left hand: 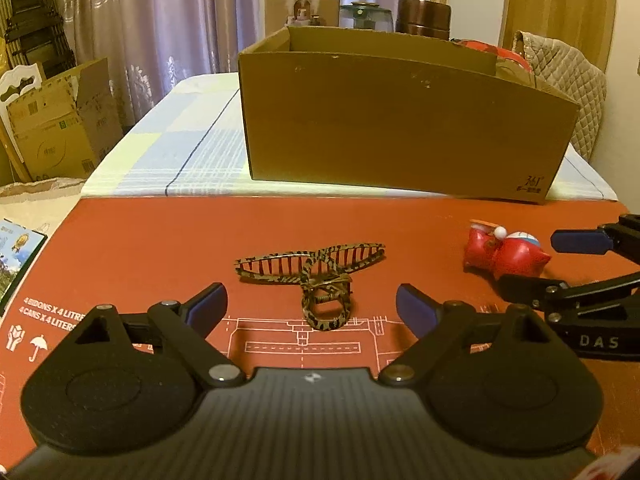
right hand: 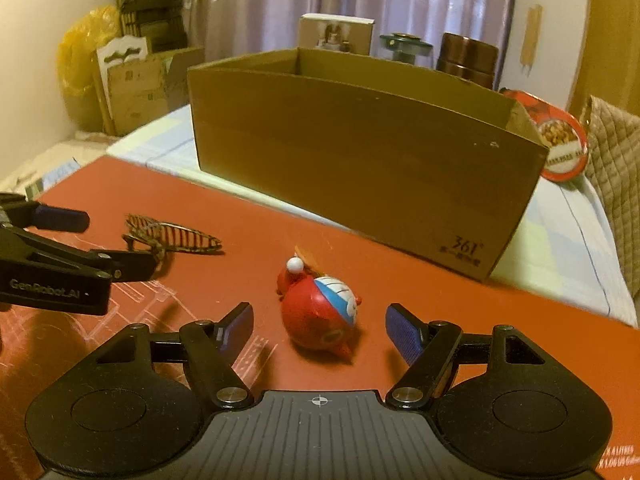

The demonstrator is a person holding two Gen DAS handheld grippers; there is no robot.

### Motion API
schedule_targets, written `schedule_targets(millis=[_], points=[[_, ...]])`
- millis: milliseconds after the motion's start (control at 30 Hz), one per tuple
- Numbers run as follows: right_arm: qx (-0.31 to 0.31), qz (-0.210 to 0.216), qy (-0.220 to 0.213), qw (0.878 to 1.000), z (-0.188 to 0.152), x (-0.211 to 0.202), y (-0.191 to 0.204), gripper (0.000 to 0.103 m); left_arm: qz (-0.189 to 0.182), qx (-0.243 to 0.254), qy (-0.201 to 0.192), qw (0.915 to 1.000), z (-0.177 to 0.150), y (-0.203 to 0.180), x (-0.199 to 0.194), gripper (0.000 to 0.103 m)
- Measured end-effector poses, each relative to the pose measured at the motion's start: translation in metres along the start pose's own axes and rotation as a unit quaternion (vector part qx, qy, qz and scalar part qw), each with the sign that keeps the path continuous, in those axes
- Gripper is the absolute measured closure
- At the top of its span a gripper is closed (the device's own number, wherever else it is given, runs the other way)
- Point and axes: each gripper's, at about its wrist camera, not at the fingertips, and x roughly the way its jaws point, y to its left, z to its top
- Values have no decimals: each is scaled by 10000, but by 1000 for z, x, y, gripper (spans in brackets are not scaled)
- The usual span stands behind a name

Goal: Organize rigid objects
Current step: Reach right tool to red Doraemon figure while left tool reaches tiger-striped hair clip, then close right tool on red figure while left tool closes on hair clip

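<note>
Curtains hung behind a desk covered with a red cardboard sheet (left hand: 160, 248), and an open cardboard box (left hand: 400, 120) stood toward its far edge. Near the front edge lay a leopard-print hair clip (left hand: 316, 276) and, to its right, a red toy figure (right hand: 320, 316) on its side. The left claw (left hand: 312, 308) gaped wide around the clip's handle, not touching; the right claw (right hand: 320, 326) stood moderately open astride the toy — empty too. The rounded toy looked likely to roll or squirt out under an off-centre pinch, and the springy clip could twist.

"361°" on cardboard box (right hand: 468, 245); "GenRobot.AI" on left tongs (right hand: 116, 240); "4 CANS X 4 LITERS" on red board (left hand: 52, 314).
</note>
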Motion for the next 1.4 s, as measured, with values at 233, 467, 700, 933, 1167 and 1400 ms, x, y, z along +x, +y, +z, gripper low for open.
schedule_targets(millis=[233, 467, 700, 933, 1167, 1400], points=[[289, 171, 132, 9994, 1, 19, -7, 44, -10, 70, 14, 10000, 1, -6, 11, 19], [553, 197, 171, 9981, 1, 23, -14, 57, 1, 100, -2, 9999, 3, -13, 18, 27], [609, 190, 159, 9978, 2, 23, -15, 60, 48, 100, -12, 9999, 4, -15, 26, 42], [716, 183, 146, 9972, 2, 24, -15, 60, 93, 131, 15, 9999, 4, -16, 27, 64], [823, 130, 184, 9964, 1, 20, -16, 60, 140, 99, 61, 9998, 4, -11, 26, 77], [833, 100, 200, 9963, 0, 14, -17, 61, 68, 157, 46, 9998, 5, -13, 19, 77]])
